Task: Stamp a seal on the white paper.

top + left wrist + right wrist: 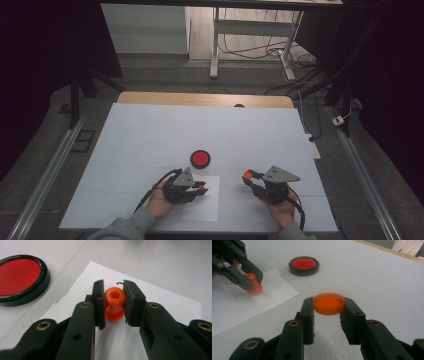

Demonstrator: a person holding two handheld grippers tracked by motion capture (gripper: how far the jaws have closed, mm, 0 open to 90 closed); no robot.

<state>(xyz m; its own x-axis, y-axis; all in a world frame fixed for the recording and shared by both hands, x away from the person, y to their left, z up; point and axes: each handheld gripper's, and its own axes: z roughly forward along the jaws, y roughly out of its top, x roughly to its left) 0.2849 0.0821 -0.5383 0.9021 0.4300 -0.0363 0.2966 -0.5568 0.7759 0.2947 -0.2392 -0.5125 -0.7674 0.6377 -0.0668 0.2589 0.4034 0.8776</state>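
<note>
**Stamp and cap held apart above the worktop**

The left gripper point(113, 302) is closed on an orange stamp point(114, 304), a small waisted piece with a hollow round top. It is pinched at its narrow middle between the two black pads, and its wider foot is set down on a white sheet of paper point(160, 300). In the right gripper view the same stamp point(253, 285) is seen standing upright on the sheet point(274, 290), with a pale band at its base touching the paper. In the high view the left gripper point(200, 187) is placed over the left part of the sheet point(207, 205), near the front edge of the worktop point(150, 130).

The right gripper point(329, 306) is closed on a shallow orange cap point(329, 303), round and translucent, gripped by its rim on both sides and held level, clear of the white surface beneath. In the high view this gripper point(250, 177) is seen to the right of the paper, well apart from the left one, with the cap point(247, 174) at its tip.

Beyond the two grippers a round red ink pad point(200, 159) in a black case is set open on the worktop, just past the far corner of the sheet. It is also seen at the upper left of the left gripper view point(20, 277) and behind the cap in the right gripper view point(304, 265). Both hands are rested at the near edge, grey sleeves being visible at the bottom of the high view.
</note>
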